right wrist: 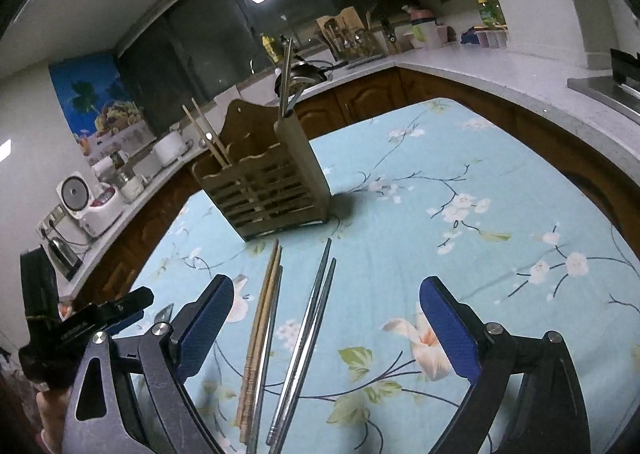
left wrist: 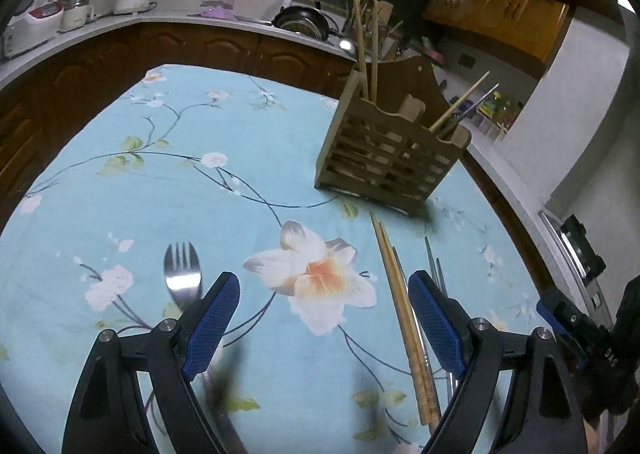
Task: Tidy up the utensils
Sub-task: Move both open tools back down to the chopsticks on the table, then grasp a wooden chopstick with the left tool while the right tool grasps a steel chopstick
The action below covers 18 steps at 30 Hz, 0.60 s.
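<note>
A slatted wooden utensil holder (left wrist: 390, 157) (right wrist: 266, 189) stands on the floral blue tablecloth (left wrist: 168, 189), with wooden and metal chopsticks in it. A metal fork (left wrist: 182, 274) lies just ahead of my left gripper's left finger. Wooden chopsticks (left wrist: 404, 314) (right wrist: 260, 330) and metal chopsticks (left wrist: 436, 274) (right wrist: 310, 330) lie side by side on the cloth. My left gripper (left wrist: 324, 286) is open and empty above the cloth, between fork and chopsticks. My right gripper (right wrist: 326, 292) is open and empty, with the metal chopsticks between its fingers below.
A white counter (left wrist: 168, 19) over brown cabinets wraps around the table, carrying a rice cooker (right wrist: 94, 205), pots, a pan (left wrist: 304, 19) and bottles. The other gripper shows at the right edge of the left wrist view (left wrist: 580, 330) and at the left edge of the right wrist view (right wrist: 80, 326).
</note>
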Tool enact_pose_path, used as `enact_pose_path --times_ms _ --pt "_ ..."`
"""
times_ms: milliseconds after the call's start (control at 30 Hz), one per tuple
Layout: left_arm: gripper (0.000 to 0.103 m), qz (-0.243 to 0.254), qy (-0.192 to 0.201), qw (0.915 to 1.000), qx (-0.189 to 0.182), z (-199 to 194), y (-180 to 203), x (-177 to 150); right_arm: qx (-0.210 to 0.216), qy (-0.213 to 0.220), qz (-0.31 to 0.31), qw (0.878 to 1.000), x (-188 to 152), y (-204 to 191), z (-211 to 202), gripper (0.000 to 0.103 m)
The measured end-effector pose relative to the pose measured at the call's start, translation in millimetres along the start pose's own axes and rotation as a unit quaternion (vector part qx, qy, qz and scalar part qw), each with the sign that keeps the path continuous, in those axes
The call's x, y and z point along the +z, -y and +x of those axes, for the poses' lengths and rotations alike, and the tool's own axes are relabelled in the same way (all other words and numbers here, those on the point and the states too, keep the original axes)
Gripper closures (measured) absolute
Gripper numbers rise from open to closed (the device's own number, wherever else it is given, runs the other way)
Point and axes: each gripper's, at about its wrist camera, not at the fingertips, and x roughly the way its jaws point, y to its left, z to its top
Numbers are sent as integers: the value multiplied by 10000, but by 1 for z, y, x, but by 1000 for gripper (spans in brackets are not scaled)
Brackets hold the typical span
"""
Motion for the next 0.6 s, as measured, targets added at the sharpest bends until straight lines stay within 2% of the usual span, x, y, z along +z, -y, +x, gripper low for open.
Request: enact_pose_path --times_ms 233,333,433,600 --pt "18 422 -352 9985 73 35 19 18 -11 -299 1 9996 12 4 22 43" --pt "19 560 -508 9971 67 52 28 29 14 -445 33 9990 18 7 35 53" --pt "22 612 -686 9957 82 73 35 39 41 -558 40 9984 24 8 46 56" --pt "41 761 -1087 9909 229 119 45 54 55 -581 106 9982 32 12 54 58"
